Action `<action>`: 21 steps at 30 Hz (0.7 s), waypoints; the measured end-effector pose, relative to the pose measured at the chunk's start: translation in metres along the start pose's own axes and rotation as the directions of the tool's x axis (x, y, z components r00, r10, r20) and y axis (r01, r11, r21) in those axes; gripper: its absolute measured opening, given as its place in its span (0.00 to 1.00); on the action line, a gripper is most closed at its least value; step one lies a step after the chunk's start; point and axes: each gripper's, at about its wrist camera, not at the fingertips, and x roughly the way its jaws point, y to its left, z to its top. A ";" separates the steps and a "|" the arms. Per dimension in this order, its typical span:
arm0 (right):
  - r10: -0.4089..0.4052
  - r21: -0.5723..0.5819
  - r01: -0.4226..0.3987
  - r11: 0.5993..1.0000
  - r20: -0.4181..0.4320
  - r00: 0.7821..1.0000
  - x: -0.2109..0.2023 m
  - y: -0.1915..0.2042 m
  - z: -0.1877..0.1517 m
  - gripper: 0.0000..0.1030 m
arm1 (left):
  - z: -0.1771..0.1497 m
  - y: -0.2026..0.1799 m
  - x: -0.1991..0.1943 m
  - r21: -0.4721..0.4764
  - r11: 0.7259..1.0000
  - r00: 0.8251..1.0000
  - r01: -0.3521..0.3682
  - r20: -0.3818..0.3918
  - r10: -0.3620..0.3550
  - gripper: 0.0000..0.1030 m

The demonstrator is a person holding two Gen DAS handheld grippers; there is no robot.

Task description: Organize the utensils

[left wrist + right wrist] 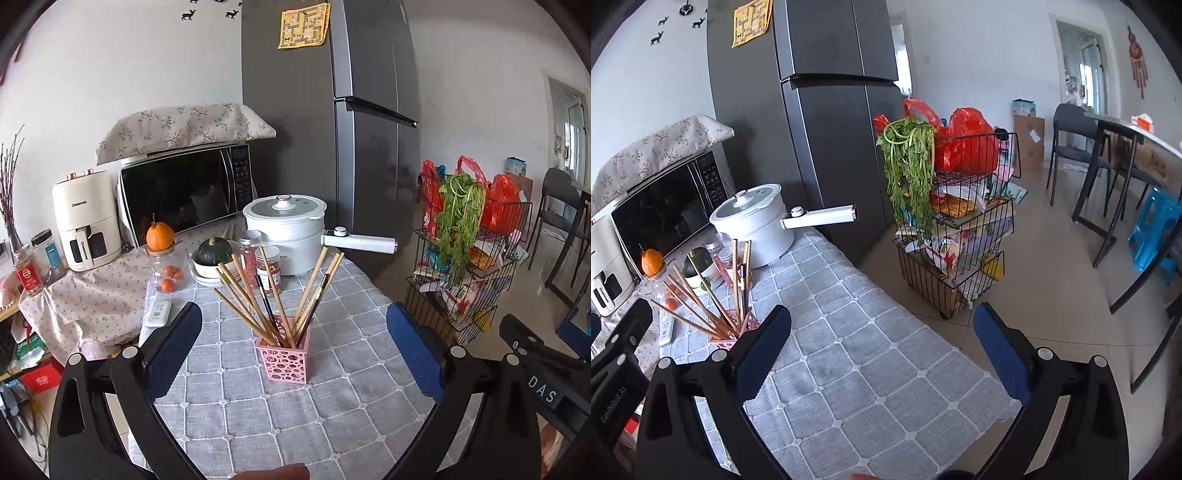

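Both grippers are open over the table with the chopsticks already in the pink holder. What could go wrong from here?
1. The chopsticks fan out wide from the small pink holder; nudging one with the open left gripper might tip the light holder.
2. The spice jars stand close behind the fan, so a toppled stick could knock them.
3. The right gripper hangs at the table's edge, away from the holder.

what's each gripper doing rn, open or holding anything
Left gripper: open, holding nothing, jaws spread either side of the pink chopstick holder.
Right gripper: open, holding nothing, above the grey tablecloth.
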 end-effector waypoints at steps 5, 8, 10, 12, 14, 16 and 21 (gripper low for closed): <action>0.009 0.002 -0.009 1.000 0.004 1.000 0.000 0.001 0.001 0.93 | 0.001 0.000 0.002 -0.001 1.000 1.000 -0.002 -0.004 0.002 0.93; 0.007 0.000 -0.007 1.000 0.006 1.000 0.001 0.002 0.001 0.93 | 0.000 0.000 0.003 0.001 1.000 1.000 0.000 -0.007 0.000 0.93; 0.009 -0.001 -0.009 1.000 0.001 1.000 0.002 0.003 0.002 0.93 | 0.000 0.000 0.003 0.000 1.000 1.000 -0.001 -0.006 0.001 0.93; 0.011 -0.001 -0.011 1.000 -0.001 1.000 0.003 0.004 0.001 0.93 | 0.000 0.000 0.003 0.000 1.000 1.000 -0.001 -0.007 0.001 0.93; 0.013 0.000 -0.013 1.000 -0.002 1.000 0.003 0.004 0.002 0.93 | -0.001 -0.001 0.004 0.001 1.000 1.000 -0.001 -0.009 0.001 0.93; 0.016 0.002 -0.016 1.000 -0.004 1.000 0.003 0.004 0.002 0.93 | -0.001 -0.001 0.004 0.002 1.000 1.000 -0.003 -0.011 0.003 0.93; 0.020 0.001 -0.020 1.000 -0.010 1.000 0.004 0.005 0.001 0.93 | -0.002 -0.001 0.006 0.002 1.000 1.000 -0.003 -0.013 0.003 0.93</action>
